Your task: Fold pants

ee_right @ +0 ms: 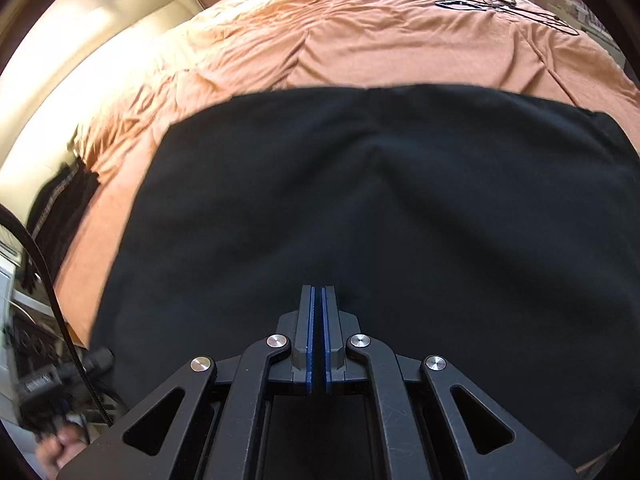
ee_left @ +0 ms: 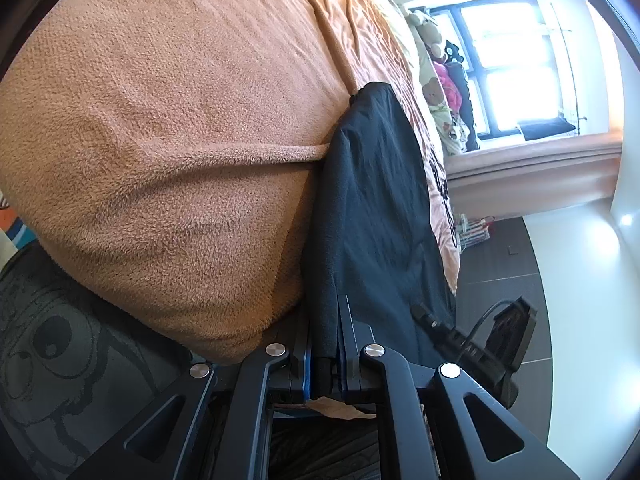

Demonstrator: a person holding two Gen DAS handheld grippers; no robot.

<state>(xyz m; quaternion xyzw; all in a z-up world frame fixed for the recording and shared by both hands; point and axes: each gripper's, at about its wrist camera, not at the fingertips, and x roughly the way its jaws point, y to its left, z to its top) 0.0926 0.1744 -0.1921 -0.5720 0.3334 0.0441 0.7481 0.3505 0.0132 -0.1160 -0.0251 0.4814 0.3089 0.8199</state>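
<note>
Black gripper fingers fill the bottom of both views. Between them, the left gripper (ee_left: 326, 320) pinches a thick folded edge of the black pants (ee_left: 372, 208), its blue-lined jaws pressed onto the fabric. From there the pants run away along the side of a bed, lying against a tan fleece blanket (ee_left: 160, 120).

Seen from the right wrist, the pants (ee_right: 360, 200) lie spread flat over an orange bedspread (ee_right: 340, 44), with a soft crease running up the middle. Over that dark cloth the right gripper (ee_right: 318, 300) points down with its jaws pressed together; whether any fabric is caught between them cannot be told.

Thin black cables (ee_right: 500, 4) lie on the far corner of the bedspread. Beyond the bed a bright window (ee_left: 516, 64) shows, with stuffed toys (ee_left: 436, 60) below it.
</note>
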